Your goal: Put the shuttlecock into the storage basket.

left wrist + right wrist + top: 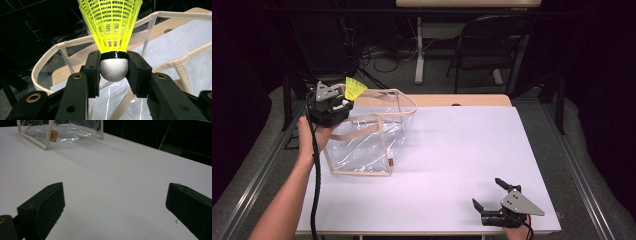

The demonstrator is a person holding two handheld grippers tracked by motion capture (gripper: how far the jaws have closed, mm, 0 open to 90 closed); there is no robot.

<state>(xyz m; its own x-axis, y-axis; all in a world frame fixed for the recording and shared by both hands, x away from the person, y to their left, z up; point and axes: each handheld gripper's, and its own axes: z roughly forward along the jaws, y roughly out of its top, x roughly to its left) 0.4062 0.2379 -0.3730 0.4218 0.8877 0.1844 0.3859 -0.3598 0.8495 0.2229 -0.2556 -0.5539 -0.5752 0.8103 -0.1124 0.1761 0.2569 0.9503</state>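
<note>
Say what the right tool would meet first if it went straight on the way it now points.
Probably nothing close: the right tool, jaws open and empty, points low across bare white table. The clear bag sits off to the left of that line, so the way looks free to the table's far edge, though depth is hard to judge.
</note>
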